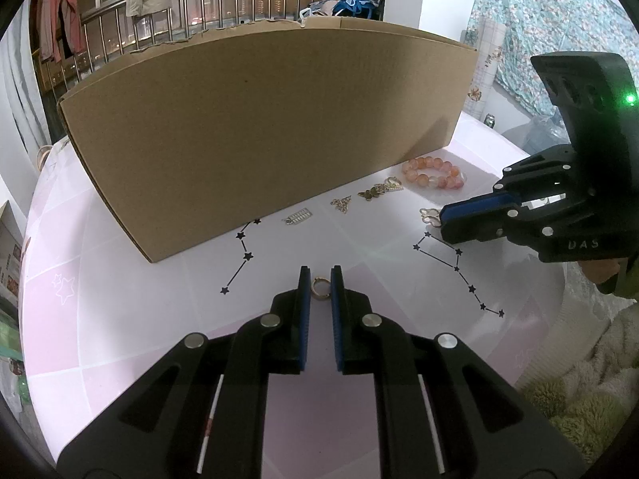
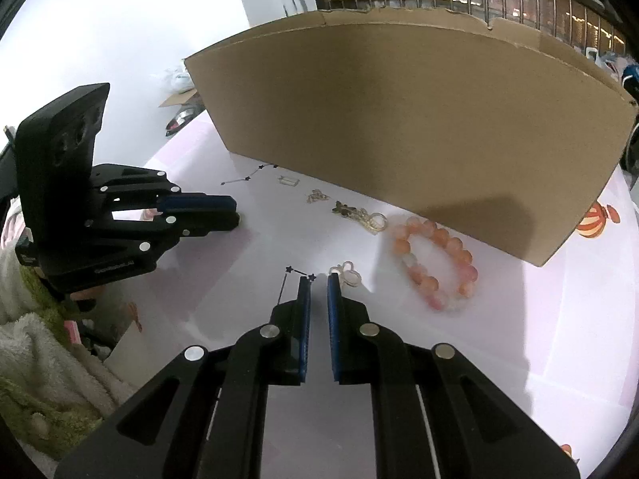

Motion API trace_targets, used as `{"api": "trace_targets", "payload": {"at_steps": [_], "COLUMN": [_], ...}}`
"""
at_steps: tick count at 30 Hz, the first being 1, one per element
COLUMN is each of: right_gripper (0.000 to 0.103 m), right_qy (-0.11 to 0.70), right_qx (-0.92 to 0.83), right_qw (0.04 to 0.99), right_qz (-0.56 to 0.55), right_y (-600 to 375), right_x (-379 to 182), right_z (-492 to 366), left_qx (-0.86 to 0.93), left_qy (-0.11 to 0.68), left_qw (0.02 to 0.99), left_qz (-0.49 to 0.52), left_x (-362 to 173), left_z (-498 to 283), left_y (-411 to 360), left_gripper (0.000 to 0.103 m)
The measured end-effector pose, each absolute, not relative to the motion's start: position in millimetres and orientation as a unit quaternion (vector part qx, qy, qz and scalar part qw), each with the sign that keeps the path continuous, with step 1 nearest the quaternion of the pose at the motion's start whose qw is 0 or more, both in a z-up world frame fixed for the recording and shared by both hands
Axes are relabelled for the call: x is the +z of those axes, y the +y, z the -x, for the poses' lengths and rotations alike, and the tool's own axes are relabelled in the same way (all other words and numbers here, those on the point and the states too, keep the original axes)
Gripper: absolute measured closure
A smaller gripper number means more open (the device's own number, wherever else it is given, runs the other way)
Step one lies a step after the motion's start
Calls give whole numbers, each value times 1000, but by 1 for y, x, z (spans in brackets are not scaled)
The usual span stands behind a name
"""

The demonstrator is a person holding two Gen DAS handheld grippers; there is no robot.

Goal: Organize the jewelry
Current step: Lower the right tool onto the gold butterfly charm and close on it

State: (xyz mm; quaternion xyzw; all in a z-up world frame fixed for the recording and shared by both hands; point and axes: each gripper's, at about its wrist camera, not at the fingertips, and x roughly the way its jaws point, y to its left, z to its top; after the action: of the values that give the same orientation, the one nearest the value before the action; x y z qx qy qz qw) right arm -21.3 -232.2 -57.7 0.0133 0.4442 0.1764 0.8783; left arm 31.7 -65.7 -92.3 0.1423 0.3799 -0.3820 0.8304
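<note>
My left gripper (image 1: 320,279) is low over the pink table, jaws narrowly open around a small gold ring (image 1: 320,288) that lies between the fingertips. My right gripper (image 2: 318,284) is narrowly open and empty, its right fingertip beside a pale clip ring (image 2: 346,275). It also shows in the left wrist view (image 1: 447,221). A pink bead bracelet (image 2: 437,263) lies right of it. A gold butterfly charm (image 2: 344,209), a small gold chain piece (image 2: 317,197) and a rectangular charm (image 2: 288,180) lie in a row along the cardboard box (image 2: 399,119).
The tall cardboard box (image 1: 259,131) stands across the back of the table, its inside hidden. The tablecloth (image 1: 379,263) has printed star constellations. A fluffy sleeve (image 1: 579,379) is at the right edge. A balcony railing with hanging clothes is behind.
</note>
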Motion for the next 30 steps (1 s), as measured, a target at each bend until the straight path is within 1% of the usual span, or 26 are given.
{"api": "trace_targets", "payload": {"at_steps": [4,5,6,8,20,22,27,30], "right_gripper": [92,90,84,78,78,79,87,87], "right_qy": [437,436,434,433,431,429,430,429], "right_qx": [170,169,167,162,175,177,185,185], "right_qw": [883,884,885,887,884,884,881,881], "right_qz": [4,8,10,17,54,61,67,67], "right_y": [-232,-232,-233,-233,-227,-227,-224,-225], "right_x": [-54,-53,-53,-54,-60,-60,-61,-60], "right_z": [22,22,21,18,13,14,15,16], "left_qx": [-382,-382,-382,-382,-383,-383,-383,-383], "left_qy": [380,380,380,380,380,380,380,380], "left_qw": [830,830,830,830,830,830,830,830], "left_qz": [-143,-142,-142,-142,-142,-142,-141,-142], "left_x": [-92,-92,-92,-92,-92,-92,-92,-92], "left_z": [-32,-32,-32,-32,-32,-32,-32,-32], "left_y": [-65,-65,-66,-66,-68,-69,-69,-69], "left_gripper": [94,94,94,94,94,94,94,94]}}
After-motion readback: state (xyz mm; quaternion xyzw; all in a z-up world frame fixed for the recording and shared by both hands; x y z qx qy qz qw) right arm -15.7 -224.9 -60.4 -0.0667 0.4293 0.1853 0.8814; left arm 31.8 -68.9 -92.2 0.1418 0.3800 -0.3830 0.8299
